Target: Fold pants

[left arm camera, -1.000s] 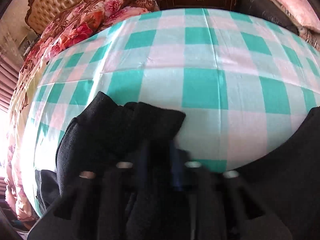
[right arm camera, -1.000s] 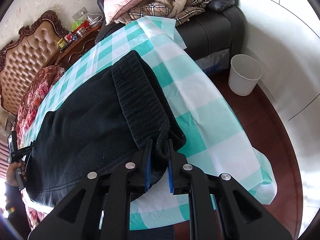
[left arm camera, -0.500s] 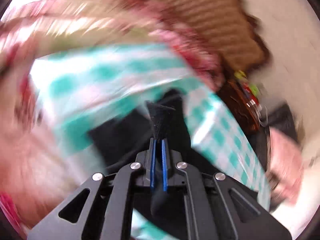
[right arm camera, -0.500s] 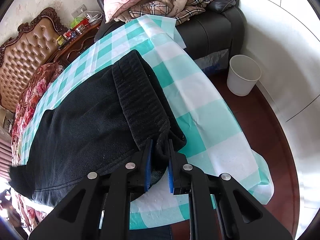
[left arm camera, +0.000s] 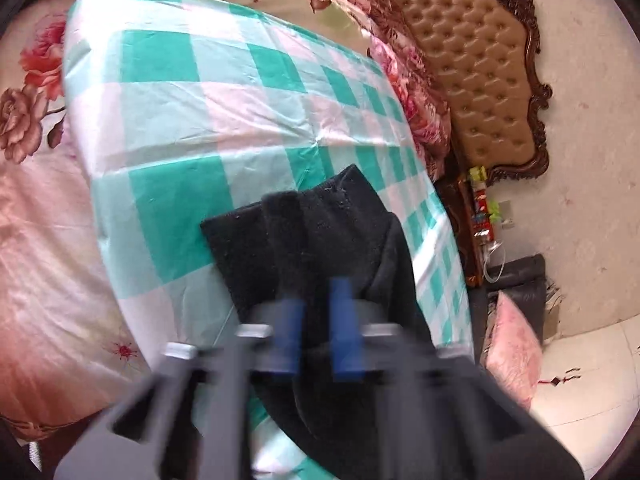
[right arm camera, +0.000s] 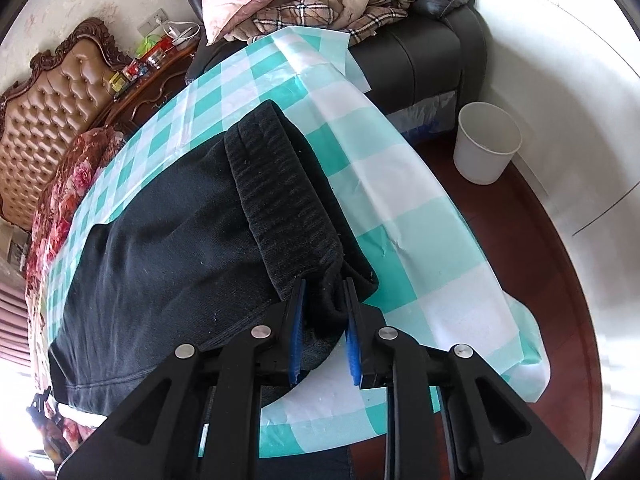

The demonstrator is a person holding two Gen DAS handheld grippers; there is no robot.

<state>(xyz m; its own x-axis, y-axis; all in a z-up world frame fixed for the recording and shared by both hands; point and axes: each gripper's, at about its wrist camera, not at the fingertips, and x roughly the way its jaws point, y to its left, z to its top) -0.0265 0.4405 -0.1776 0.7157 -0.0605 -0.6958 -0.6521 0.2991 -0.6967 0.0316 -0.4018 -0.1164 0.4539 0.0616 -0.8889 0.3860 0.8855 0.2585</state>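
Black pants (right arm camera: 168,240) lie spread on a teal-and-white checked cloth (right arm camera: 420,216), with the ribbed waistband (right arm camera: 280,196) folded over on top. My right gripper (right arm camera: 323,284) is shut on the near corner of the waistband, black cloth bunched between its blue pads. In the left wrist view the pants' leg end (left arm camera: 320,236) lies on the checked cloth (left arm camera: 192,120). My left gripper (left arm camera: 314,300) is blurred; its blue pads stand apart with black cloth between and under them.
A floral quilt (left arm camera: 36,208) lies left of the cloth. A tufted brown headboard (right arm camera: 44,120) and a cluttered wooden nightstand (right arm camera: 152,76) stand behind. A black sofa with pillows and a plaid blanket (right arm camera: 352,4) lies beyond. A white bin (right arm camera: 486,148) stands on the floor.
My left gripper swung fast across the bed with the leg end and its pads have moved apart. My right gripper kept its hold and barely moved.
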